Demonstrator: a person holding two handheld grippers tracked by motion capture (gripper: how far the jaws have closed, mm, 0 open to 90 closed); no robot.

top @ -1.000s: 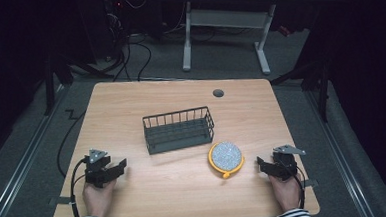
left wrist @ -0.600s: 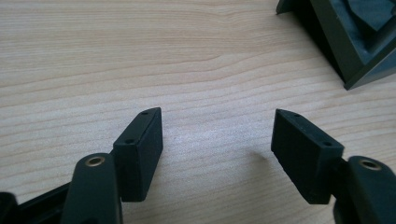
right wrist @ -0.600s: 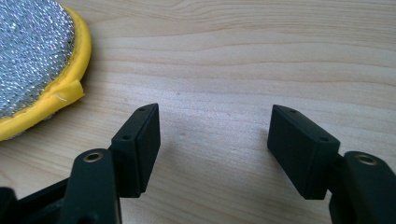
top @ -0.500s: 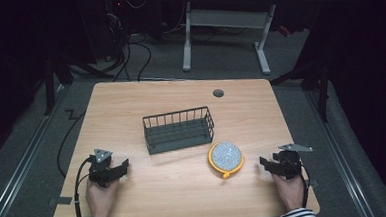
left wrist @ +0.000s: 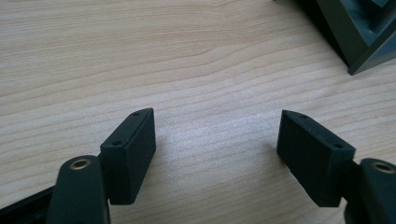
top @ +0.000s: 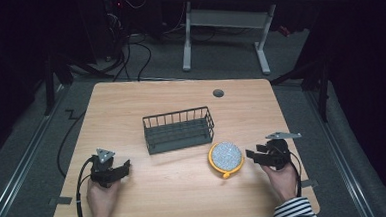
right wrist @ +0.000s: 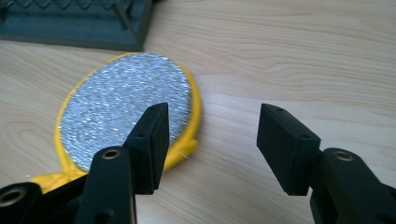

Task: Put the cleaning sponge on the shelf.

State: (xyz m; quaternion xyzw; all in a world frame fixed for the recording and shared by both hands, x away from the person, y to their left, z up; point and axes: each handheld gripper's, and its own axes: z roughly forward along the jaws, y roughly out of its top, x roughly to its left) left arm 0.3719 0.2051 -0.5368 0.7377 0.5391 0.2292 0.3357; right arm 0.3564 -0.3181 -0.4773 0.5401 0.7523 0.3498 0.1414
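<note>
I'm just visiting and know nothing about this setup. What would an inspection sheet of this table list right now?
Surface: wooden table, with a small round grommet near the far edge.
Job's things: dark wire basket at centre, nothing seen inside; yellow-rimmed silver disc lying flat beside it.
Clutter: nothing seen.
Grippers: left gripper open over bare wood; right gripper open, beside the disc, not touching.
Cables: a black cable trails from the left gripper.
Surroundings: dark room, white desk frame behind.

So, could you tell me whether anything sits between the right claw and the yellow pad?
Nothing visible does. The right claw is open beside the pad, with bare table between them. The basket stands behind the pad, off that line.
</note>
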